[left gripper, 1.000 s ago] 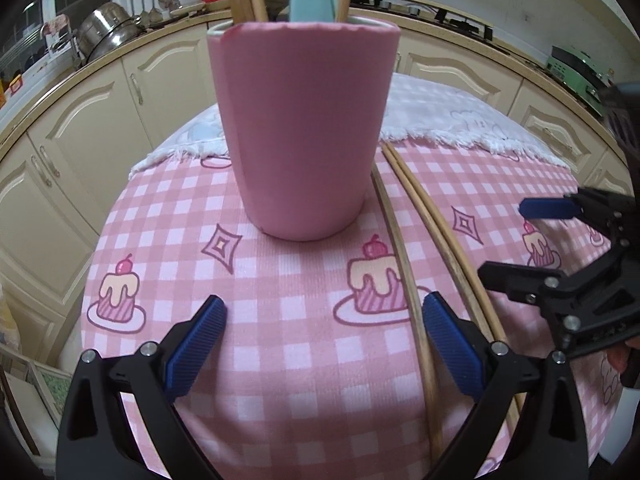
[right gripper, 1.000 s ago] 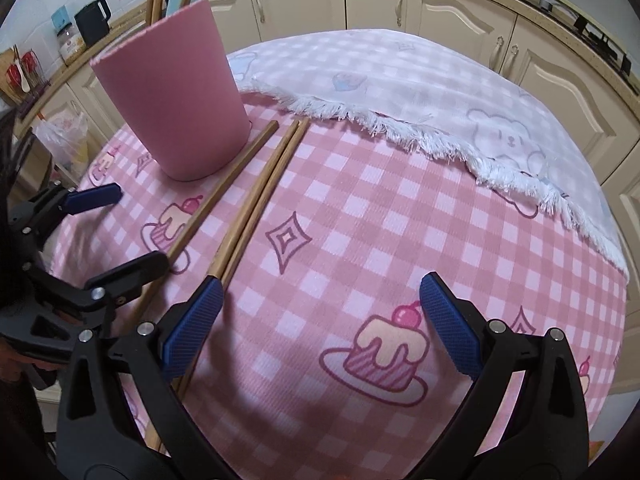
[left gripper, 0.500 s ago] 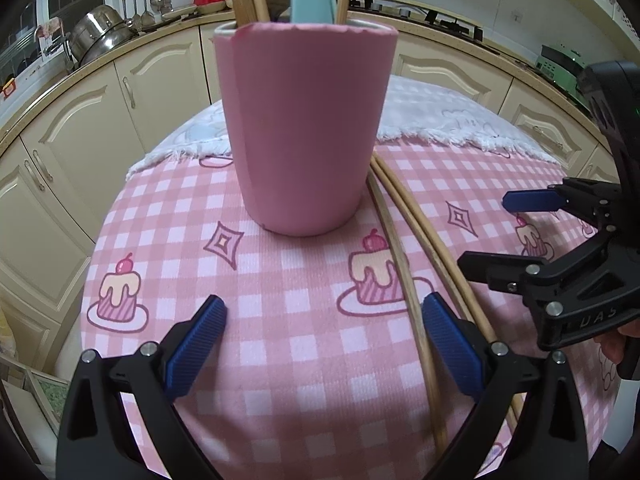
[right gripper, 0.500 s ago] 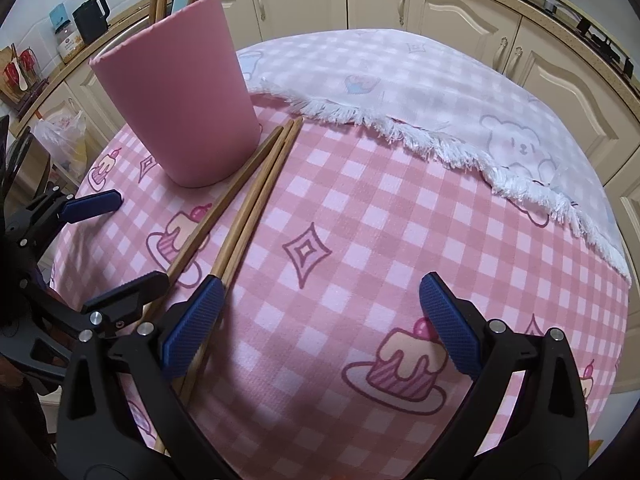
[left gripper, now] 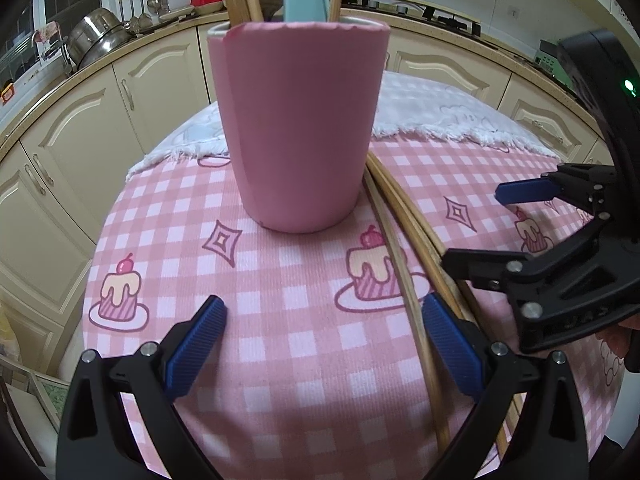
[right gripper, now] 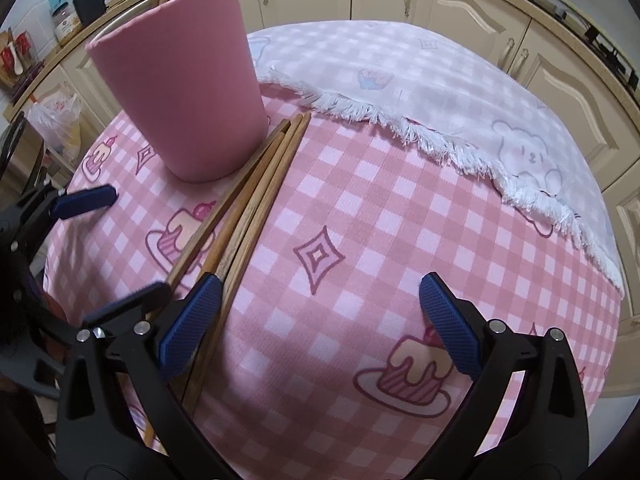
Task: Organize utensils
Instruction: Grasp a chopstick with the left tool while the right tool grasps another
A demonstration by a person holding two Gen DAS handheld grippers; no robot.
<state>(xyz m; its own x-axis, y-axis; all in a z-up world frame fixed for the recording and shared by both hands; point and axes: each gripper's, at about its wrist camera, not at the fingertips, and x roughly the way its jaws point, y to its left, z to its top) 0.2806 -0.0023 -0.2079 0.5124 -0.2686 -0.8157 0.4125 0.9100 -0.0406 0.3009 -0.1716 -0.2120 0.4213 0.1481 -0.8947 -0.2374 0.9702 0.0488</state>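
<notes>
Pink cup point(left gripper: 298, 128) holding utensils stands mid-worktop point(left gripper: 280, 360); wooden chopsticks point(right gripper: 248, 216) lie touching its base. Left tool point(left gripper: 324, 344) and right tool point(right gripper: 316, 324) both gape, empty.

The left black plastic hand-held gripper point(left gripper: 322, 350) is showing two angular black fingers, each fastened with round silver screws and tipped with a ribbed, dark blue rubber pad point(left gripper: 196, 346). The right black plastic hand-held gripper point(right gripper: 318, 326) is showing the same build: wedge-shaped black fingers with triangular cut-outs, paired silver screws, and blue pads point(right gripper: 450, 326) with a fine cross-hatched texture. Seen from the left wrist view, the right one's bulky black housing is glowing with a small green indicator light point(left gripper: 629, 87), and faint embossed lettering is showing on its frame. A sliver of bare skin point(left gripper: 618, 340) is peeking out beneath that frame.
</notes>
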